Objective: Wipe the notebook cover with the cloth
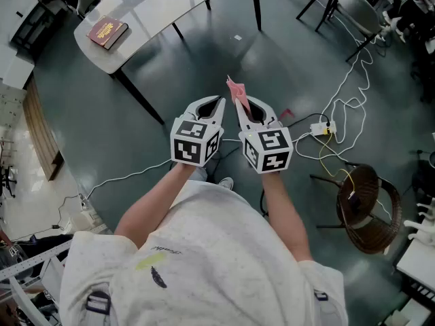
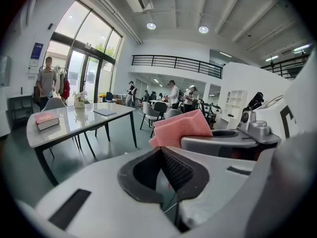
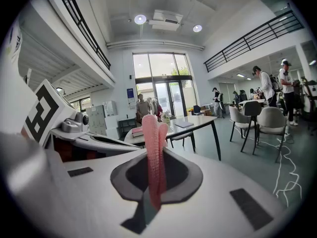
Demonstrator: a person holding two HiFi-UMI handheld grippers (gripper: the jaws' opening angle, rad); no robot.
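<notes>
The right gripper pinches a folded pink cloth; the left gripper is closed on nothing; the dark red hardback notebook lies well apart on the white rounded table; I'd get close first, then lay the cloth flat on the cover.

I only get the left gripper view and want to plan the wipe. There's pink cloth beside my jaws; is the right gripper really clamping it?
Observer: Yes; the right gripper view shows the right gripper shut on the cloth, a folded strip upright between its jaws.
Operator: How do we stand to the notebook?
Observer: The head view puts the notebook on the table end, ahead and left; the person stands back from it.
Operator: Anything underfoot?
Observer: White cables trail over the floor at the right, by a wicker chair.
</notes>
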